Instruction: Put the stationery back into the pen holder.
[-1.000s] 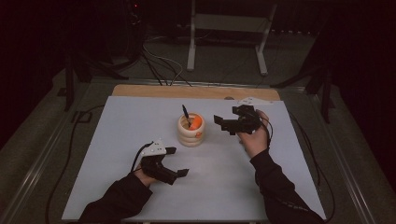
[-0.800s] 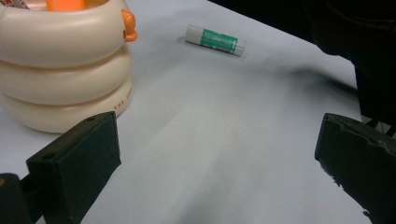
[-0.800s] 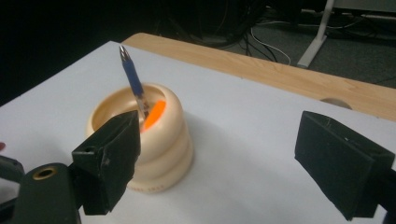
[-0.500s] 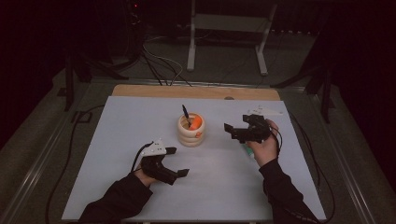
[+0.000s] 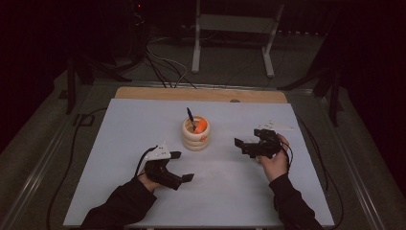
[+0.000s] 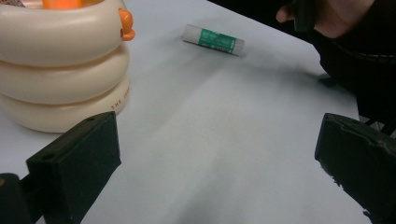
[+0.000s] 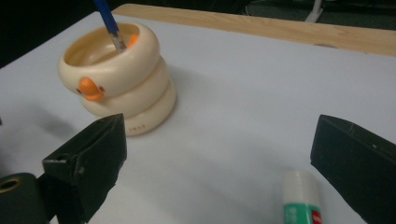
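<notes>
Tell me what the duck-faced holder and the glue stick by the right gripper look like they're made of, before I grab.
Duck-faced holder: looks like smooth cream plastic or glazed ceramic; soft sheen on its three stacked rings, which one I cannot tell. Glue stick: probably hard plastic, a white cap and a tube under a glossy green label. It lies on the table between the open jaws of the right gripper.

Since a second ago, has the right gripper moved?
Yes. In the high view the right gripper has dropped down and toward the person, away from the duck-faced pen cup, with its fingers just opening further over a glue stick.
</notes>
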{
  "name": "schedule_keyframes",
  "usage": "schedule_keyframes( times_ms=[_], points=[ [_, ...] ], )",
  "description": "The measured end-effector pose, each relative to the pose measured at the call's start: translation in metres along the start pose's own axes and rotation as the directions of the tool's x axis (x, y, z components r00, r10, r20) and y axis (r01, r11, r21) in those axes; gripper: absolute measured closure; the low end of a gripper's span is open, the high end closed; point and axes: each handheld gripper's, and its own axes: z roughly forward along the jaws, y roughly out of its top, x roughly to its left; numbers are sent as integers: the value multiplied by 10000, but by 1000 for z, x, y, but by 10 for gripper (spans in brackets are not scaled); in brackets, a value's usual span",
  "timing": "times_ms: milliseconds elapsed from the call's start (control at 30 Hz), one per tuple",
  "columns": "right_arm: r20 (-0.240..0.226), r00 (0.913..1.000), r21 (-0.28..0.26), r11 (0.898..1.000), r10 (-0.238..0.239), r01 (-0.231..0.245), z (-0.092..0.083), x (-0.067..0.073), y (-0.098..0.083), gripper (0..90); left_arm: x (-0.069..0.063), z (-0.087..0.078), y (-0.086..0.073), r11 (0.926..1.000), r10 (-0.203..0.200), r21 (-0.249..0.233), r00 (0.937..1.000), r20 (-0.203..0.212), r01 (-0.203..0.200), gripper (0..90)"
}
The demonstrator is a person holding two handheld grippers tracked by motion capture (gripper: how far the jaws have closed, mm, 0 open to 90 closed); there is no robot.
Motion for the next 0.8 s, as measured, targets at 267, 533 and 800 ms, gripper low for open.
schedule_keyframes(
  times_ms=[267,533,800],
  points=[
    [82,10000,277,9996,-45,42,-6,-8,-15,43,0,0,0,10000,-37,9,10000,12,37,7],
    [363,9987,716,9967,352,-377,-10,-16,-30,69,0,0,0,10000,-24,4,10000,-8,24,7],
    [1081,9932,965,9939,430,-536,-15,-22,-47,164,-1,1,0,10000,-8,1,10000,5,8,7]
  ],
)
